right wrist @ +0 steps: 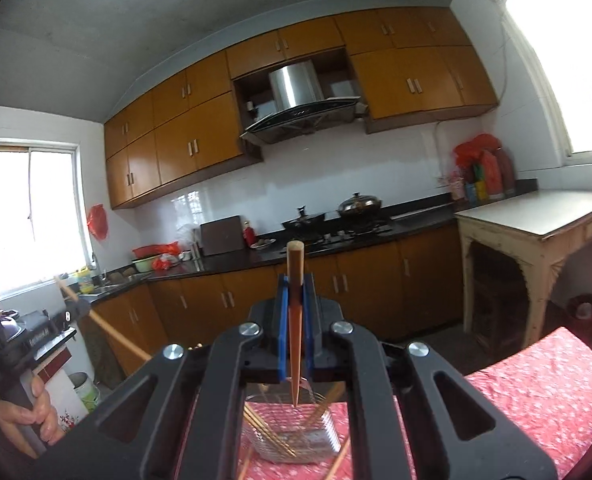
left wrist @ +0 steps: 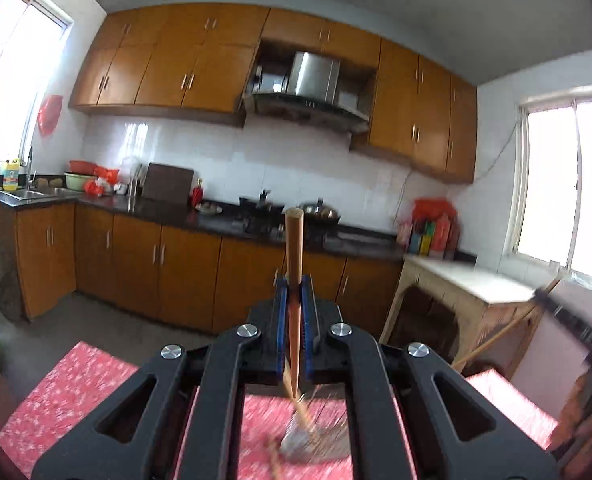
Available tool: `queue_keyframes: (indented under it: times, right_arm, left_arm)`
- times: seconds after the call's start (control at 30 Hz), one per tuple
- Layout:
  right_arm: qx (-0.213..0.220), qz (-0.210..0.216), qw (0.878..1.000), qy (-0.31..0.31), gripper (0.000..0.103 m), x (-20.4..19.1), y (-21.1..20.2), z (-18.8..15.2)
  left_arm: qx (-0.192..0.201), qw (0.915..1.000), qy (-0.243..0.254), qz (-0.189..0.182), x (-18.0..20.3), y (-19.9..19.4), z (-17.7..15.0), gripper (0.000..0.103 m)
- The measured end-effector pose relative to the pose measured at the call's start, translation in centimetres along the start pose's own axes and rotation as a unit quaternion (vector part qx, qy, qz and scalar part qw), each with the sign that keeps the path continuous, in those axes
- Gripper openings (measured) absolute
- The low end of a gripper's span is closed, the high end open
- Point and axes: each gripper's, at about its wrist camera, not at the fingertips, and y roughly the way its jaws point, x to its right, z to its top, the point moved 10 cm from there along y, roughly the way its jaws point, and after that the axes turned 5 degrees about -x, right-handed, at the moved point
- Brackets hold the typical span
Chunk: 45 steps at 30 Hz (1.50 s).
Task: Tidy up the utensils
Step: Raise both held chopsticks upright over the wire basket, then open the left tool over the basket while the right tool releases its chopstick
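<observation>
Orange-brown cabinets [right wrist: 184,148], white tiled wall [right wrist: 335,172], bright windows [right wrist: 32,216]

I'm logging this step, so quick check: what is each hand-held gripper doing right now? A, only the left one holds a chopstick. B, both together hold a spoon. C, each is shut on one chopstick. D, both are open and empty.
C: the left hand-held gripper pinches a chopstick, and the right hand-held gripper pinches another chopstick, over a glass container.

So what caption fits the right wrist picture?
Right gripper holds a chopstick upright over a glass holder.
</observation>
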Motion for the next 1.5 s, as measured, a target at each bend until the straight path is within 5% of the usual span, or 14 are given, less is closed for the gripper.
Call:
queue_keyframes:
  times: [0.4,1.0,1.1,1.17,1.23,1.27,1.5]
  right_arm:
    - [-0.068,0.01,0.998,0.002,0.008,0.7,8.7,-5.1]
    - [-0.146,0.043,0.986,0.067,0.008,1.4,13.8,-10.2]
    - [-0.165,0.035,0.983,0.076,0.016,2.3,14.6,-11.0]
    - [-0.164,0.018,0.983,0.081,0.035,3.2,14.5,-11.1]
    - [-0.154,0.007,0.984,0.087,0.036,4.2,14.1,-10.8]
    - [-0.151,0.004,0.984,0.093,0.036,4.6,13.9,-10.6]
    - [-0.123,-0.018,0.988,0.094,0.042,6.1,11.1,-9.5]
  left_arm:
    - [-0.085,0.9961,-0.019,-0.009,1.9,7.8,-6.3,0.006]
    - [-0.116,0.9929,-0.021,0.008,1.3,11.6,-10.0,0.007]
    - [-0.129,0.9911,-0.026,0.019,0.6,12.0,-10.5,0.007]
    - [-0.131,0.9907,-0.032,0.018,0.3,12.0,-10.4,0.013]
    - [-0.124,0.9914,-0.033,0.027,-0.3,11.5,-9.9,0.04]
    - [-0.12,0.9918,-0.033,0.03,-0.5,11.3,-9.7,0.043]
    - [-0.111,0.9924,-0.034,0.038,-1.6,9.6,-8.6,0.044]
